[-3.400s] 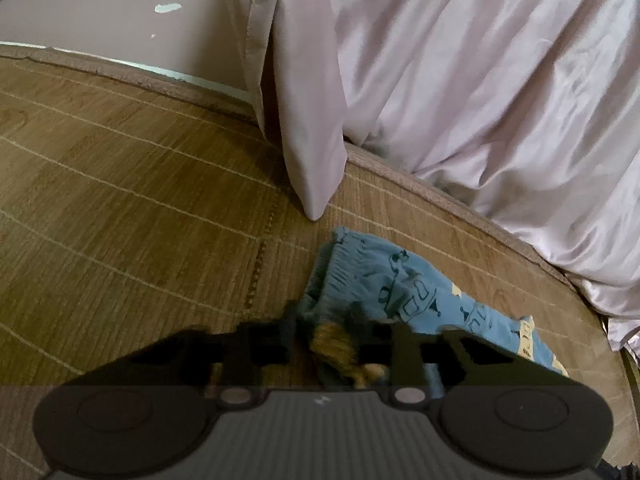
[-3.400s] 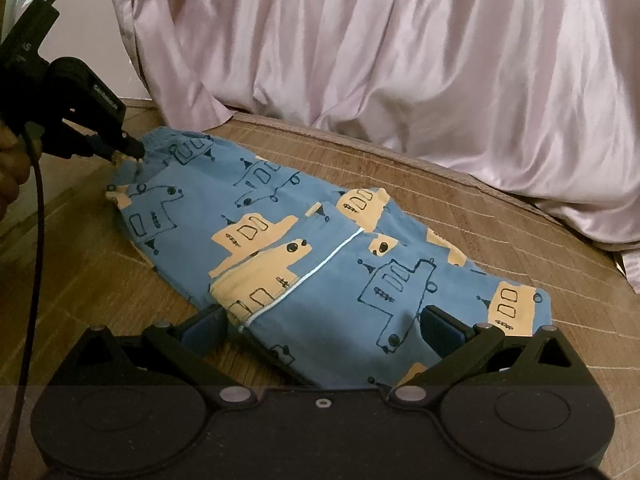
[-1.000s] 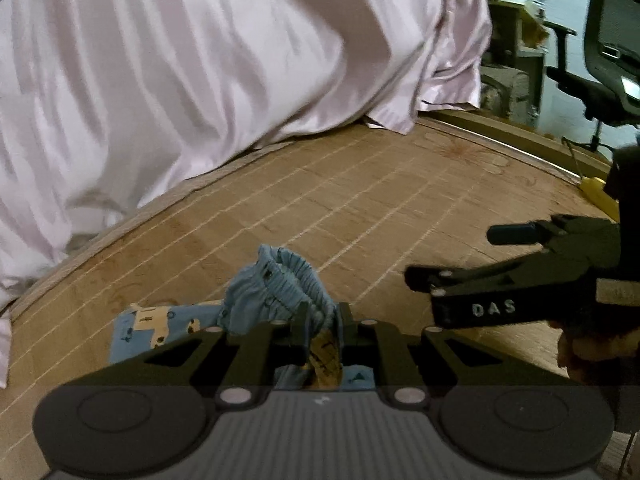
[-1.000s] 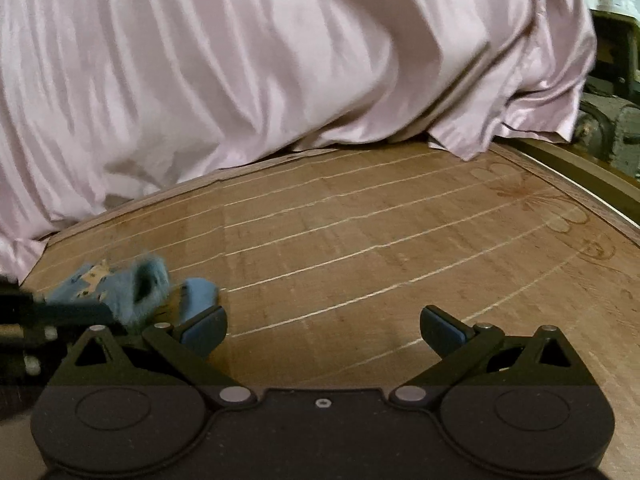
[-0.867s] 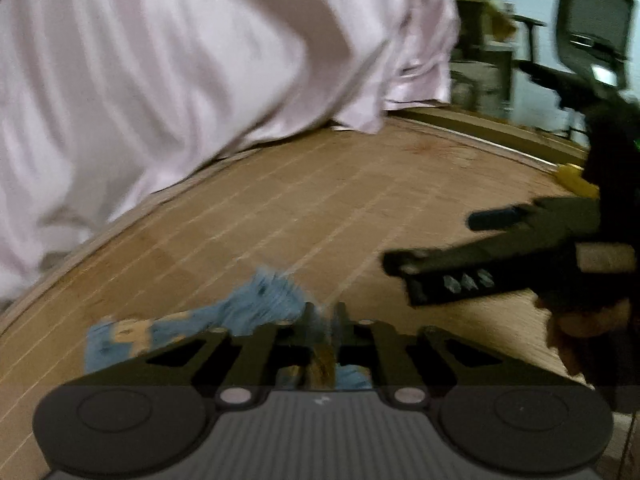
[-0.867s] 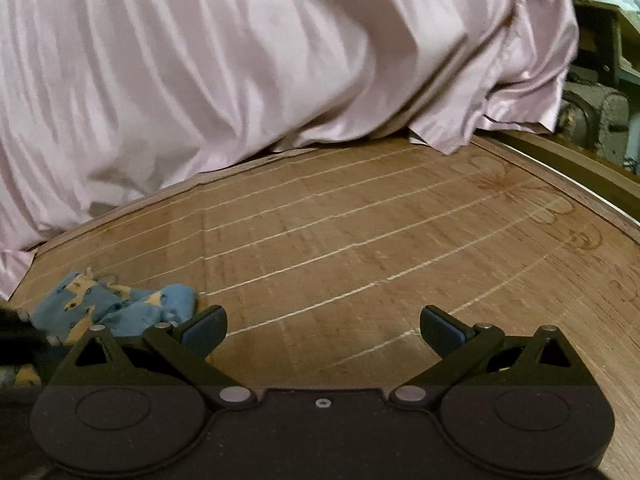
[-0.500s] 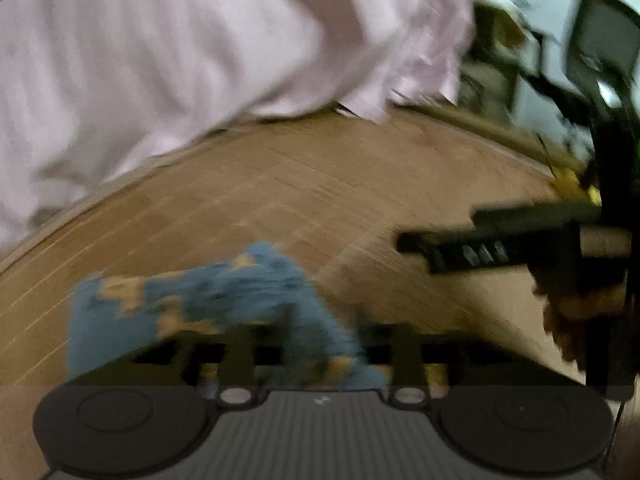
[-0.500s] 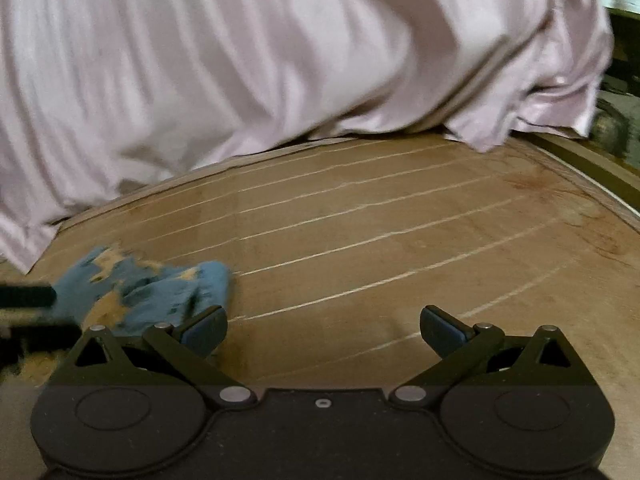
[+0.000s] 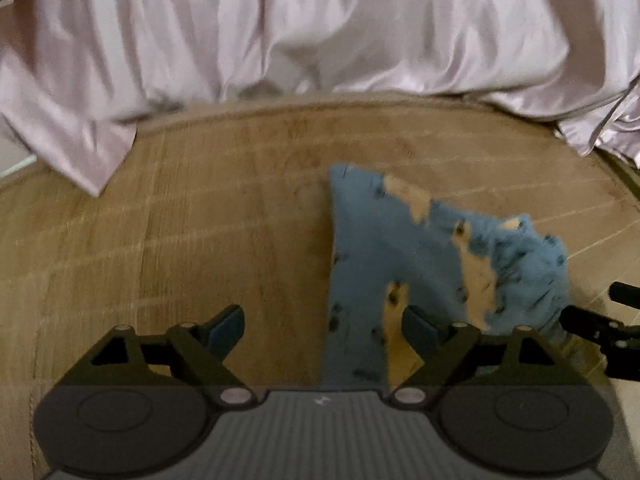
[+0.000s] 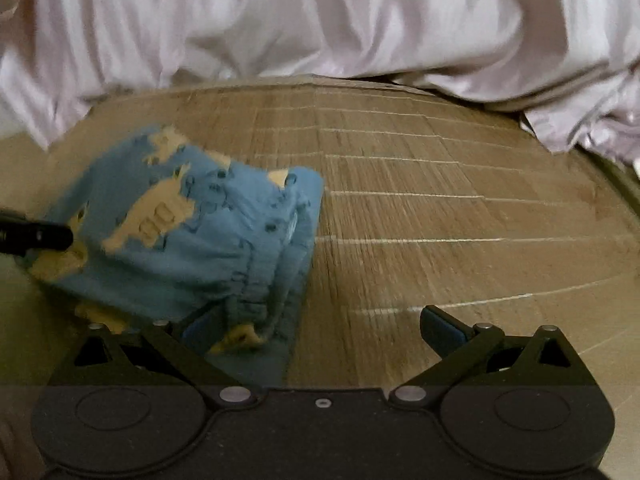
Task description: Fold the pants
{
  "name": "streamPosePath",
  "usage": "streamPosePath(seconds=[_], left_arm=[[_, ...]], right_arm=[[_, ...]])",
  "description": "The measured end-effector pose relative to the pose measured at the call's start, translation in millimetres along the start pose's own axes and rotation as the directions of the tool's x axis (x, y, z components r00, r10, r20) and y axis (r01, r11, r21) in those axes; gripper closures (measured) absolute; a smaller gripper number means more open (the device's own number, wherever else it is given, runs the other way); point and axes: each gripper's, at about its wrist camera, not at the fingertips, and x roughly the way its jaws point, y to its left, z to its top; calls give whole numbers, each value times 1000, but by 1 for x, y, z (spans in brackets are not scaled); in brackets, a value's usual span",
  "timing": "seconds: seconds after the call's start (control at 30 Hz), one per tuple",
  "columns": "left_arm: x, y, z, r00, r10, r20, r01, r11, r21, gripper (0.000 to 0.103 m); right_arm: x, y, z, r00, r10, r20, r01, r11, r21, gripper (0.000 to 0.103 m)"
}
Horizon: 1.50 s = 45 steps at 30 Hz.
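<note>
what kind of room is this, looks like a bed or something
Probably a bedroom: the blue patterned pants lie on a woven bamboo sleeping mat, with a rumpled pale pink satin sheet bunched along its far edge.

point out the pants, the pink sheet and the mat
pants (image 10: 192, 248), right wrist view, blue middle of the folded bundle
pink sheet (image 9: 320, 24), left wrist view, draped folds
mat (image 10: 460, 216), right wrist view, bare woven part
</note>
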Motion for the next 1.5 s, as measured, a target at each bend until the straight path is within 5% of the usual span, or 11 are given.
streamPosePath(seconds=[0.2, 0.37, 0.5, 0.67, 0.77, 1.03, 1.27, 1.5], left_arm=[[4, 10, -24, 1000, 7, -16, -6, 999, 34, 6], [-8, 16, -21, 998, -20, -52, 22, 999, 35, 5], [-25, 18, 8, 996, -50, 67, 46, 997, 61, 4], [7, -1, 45, 989, 46, 143, -68, 986, 152, 3], [38, -10, 57, 988, 104, 112, -121, 980, 156, 3], [63, -2, 47, 992, 97, 86, -108, 985, 135, 1], [35, -8, 48, 995, 63, 74, -73, 987, 144, 2], [7, -10, 22, 999, 23, 28, -25, 996, 80, 0]], right_arm=[[-6, 2, -9, 996, -63, -58, 58, 995, -81, 1], [-39, -7, 5, 984, -61, 167, 66, 997, -26, 1], [-22, -9, 19, 957, -65, 282, 53, 997, 51, 1], [24, -2, 42, 964, -74, 254, 59, 996, 64, 1], [41, 5, 34, 972, -93, 214, 99, 995, -19, 1], [35, -18, 28, 983, -74, 169, 68, 997, 40, 1], [-14, 0, 23, 983, 66, 171, -70, 997, 17, 1], [-13, 17, -4, 996, 67, 55, -63, 996, -59, 1]])
